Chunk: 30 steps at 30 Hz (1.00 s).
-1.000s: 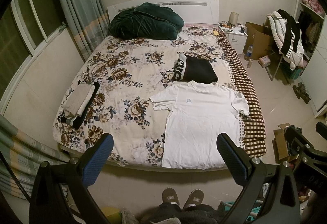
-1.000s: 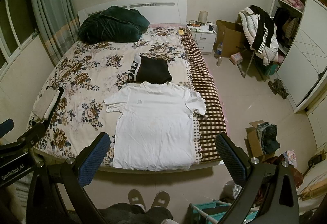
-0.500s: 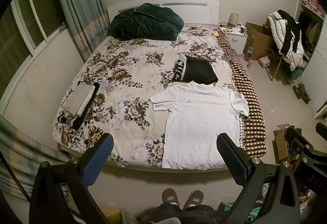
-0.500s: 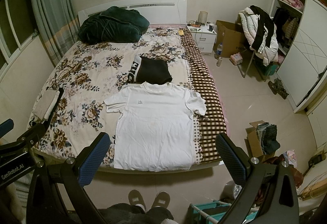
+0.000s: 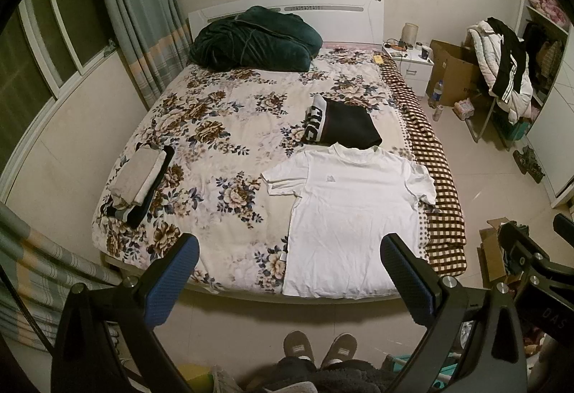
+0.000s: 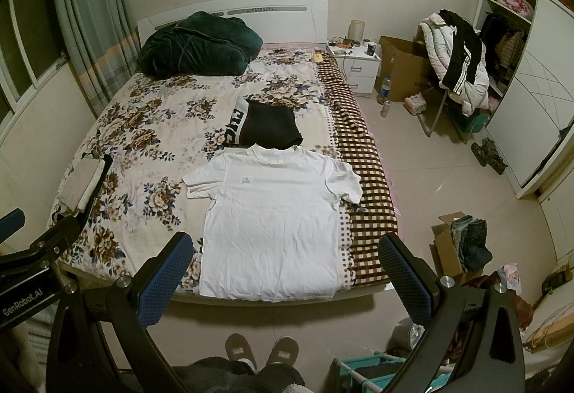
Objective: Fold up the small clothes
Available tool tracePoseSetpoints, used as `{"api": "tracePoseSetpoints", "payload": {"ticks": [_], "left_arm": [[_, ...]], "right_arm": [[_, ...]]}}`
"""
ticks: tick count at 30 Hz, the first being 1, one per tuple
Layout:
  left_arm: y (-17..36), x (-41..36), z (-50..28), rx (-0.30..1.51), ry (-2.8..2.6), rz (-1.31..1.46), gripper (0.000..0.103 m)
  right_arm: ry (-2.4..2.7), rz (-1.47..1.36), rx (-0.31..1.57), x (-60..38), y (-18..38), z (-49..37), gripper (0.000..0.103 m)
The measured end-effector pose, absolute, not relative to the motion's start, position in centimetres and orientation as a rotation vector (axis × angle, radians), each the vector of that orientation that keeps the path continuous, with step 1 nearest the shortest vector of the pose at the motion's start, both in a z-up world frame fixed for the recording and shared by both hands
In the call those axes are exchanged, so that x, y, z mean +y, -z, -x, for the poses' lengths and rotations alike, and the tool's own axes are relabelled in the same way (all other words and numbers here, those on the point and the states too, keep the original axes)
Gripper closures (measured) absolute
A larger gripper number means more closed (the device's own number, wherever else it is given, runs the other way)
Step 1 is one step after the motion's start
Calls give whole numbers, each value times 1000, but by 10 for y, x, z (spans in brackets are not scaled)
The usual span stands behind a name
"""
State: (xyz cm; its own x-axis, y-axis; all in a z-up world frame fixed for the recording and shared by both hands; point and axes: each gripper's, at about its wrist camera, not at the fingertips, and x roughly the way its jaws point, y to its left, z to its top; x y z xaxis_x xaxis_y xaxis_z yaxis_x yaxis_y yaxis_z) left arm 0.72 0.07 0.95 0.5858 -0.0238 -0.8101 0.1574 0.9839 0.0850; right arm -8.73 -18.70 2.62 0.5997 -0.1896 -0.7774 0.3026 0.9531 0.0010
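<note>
A bed (image 5: pixel 222 113) with a floral cover fills the room, a dark green blanket (image 5: pixel 251 39) heaped at its headboard. A white T-shirt (image 5: pixel 348 213) lies flat at the foot edge, folded black shorts (image 5: pixel 344 124) just beyond its collar. Only the right view shows a box of jeans (image 6: pixel 466 242) on the floor. Both the left hand-held gripper (image 5: pixel 287 271) and right hand-held gripper (image 6: pixel 285 267) hang above the bed's foot, spread wide, holding nothing.

Matt white cotton-like T-shirt (image 5: pixel 353 213) on floral cloth bedspread (image 5: pixel 222 127); glossy tiled floor (image 6: pixel 441 177).
</note>
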Motion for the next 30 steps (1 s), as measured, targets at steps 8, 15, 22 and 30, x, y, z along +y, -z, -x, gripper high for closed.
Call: {"api": "tracePoseSetpoints", "payload": {"ticks": [8, 15, 22, 30], "left_arm": [[-14, 3, -13, 941, 122, -143, 0], [51, 2, -68, 996, 74, -107, 0], [208, 12, -111, 1150, -51, -112, 0], [409, 36, -117, 1400, -134, -126, 0]], "right_arm": [[283, -143, 884, -186, -29, 82, 0], [283, -260, 978, -215, 18, 26, 0], [333, -357, 1191, -276, 208, -8, 0], [322, -381, 1388, -329, 442, -30, 0]]}}
